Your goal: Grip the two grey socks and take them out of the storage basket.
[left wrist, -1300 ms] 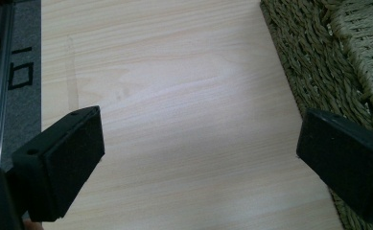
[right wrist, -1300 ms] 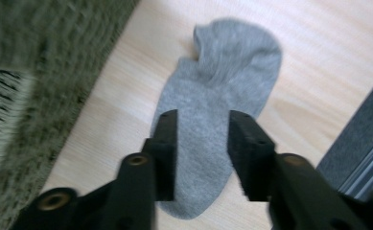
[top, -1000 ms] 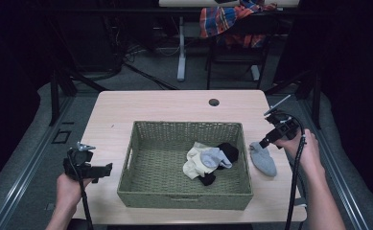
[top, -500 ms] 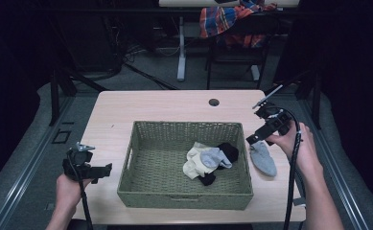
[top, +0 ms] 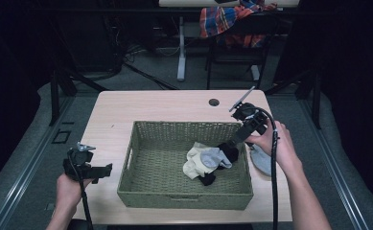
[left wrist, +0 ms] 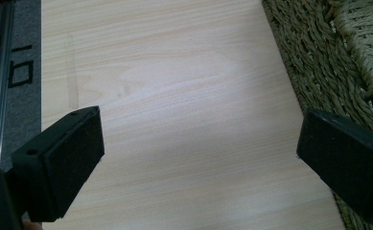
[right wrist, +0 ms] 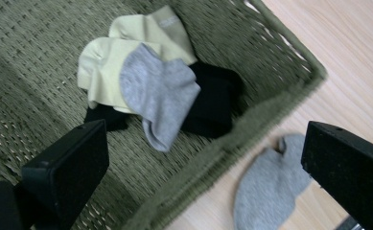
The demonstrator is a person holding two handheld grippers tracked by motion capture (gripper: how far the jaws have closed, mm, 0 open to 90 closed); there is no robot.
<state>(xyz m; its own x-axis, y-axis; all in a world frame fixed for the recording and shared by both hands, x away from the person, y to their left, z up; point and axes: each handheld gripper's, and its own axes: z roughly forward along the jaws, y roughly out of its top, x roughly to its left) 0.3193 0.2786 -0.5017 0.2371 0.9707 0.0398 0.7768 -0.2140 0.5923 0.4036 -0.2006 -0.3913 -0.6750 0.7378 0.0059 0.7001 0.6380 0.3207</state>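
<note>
A green woven basket (top: 184,194) stands mid-table. Inside it, at the right, lie a pale yellow sock (top: 192,162), a grey sock (top: 215,157) on top of it, and a black sock (top: 230,151). Another grey sock (top: 262,160) lies flat on the table just outside the basket's right wall. My right gripper (top: 228,144) hangs open over that right rim, with the piled socks (right wrist: 160,91) and the outer grey sock (right wrist: 270,187) both beyond its jaws. My left gripper (top: 105,170) stays open and holds nothing over bare wood (left wrist: 174,96), left of the basket (left wrist: 318,62).
A round hole (top: 214,102) sits near the table's far edge. Behind the table stands a chair draped with plaid cloth (top: 232,24). Bare wood lies left of the basket and along the far side.
My right gripper has swung left, from above the grey sock on the table to over the basket's right rim. The left gripper has stayed put.
</note>
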